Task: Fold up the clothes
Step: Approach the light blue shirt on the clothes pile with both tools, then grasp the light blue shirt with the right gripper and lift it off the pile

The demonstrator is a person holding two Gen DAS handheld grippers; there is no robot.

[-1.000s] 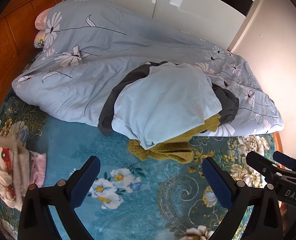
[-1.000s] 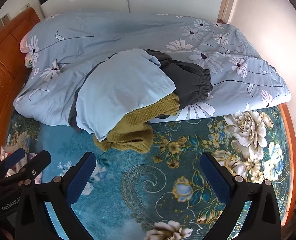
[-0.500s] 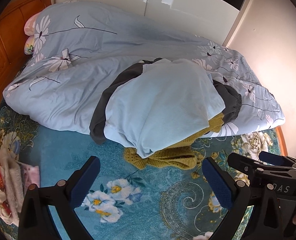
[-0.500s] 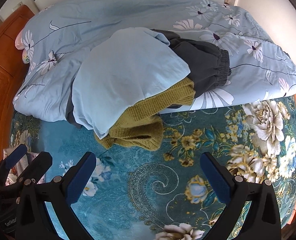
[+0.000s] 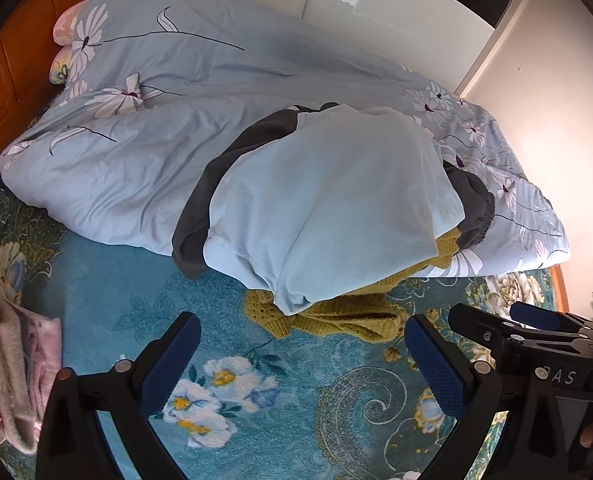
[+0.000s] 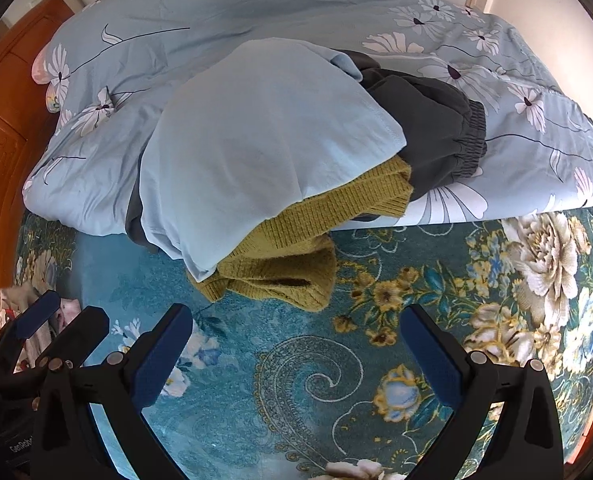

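Note:
A heap of clothes lies on the bed against a rolled duvet. On top is a light blue shirt [image 5: 328,200] [image 6: 264,144]. Under it are dark grey trousers [image 5: 472,208] [image 6: 436,128] with an elastic waistband and a mustard knit sweater [image 5: 336,316] [image 6: 292,260]. My left gripper [image 5: 302,354] is open and empty, just short of the sweater's near edge. My right gripper [image 6: 296,346] is also open and empty, a little in front of the sweater. The right gripper [image 5: 532,320] shows at the lower right of the left wrist view; the left gripper [image 6: 52,320] shows at the right wrist view's lower left.
A blue floral duvet [image 5: 156,128] [image 6: 516,80] fills the far half of the bed. A teal flowered bedspread [image 5: 256,384] [image 6: 376,360] lies bare in front. Folded pink and white clothes [image 5: 12,364] sit at the left. An orange wooden headboard [image 6: 4,120] stands left, walls behind and right.
Both grippers have moved forward and lower toward the clothes heap, which now looks larger and closer. Both stay open. Nothing in the heap has moved.

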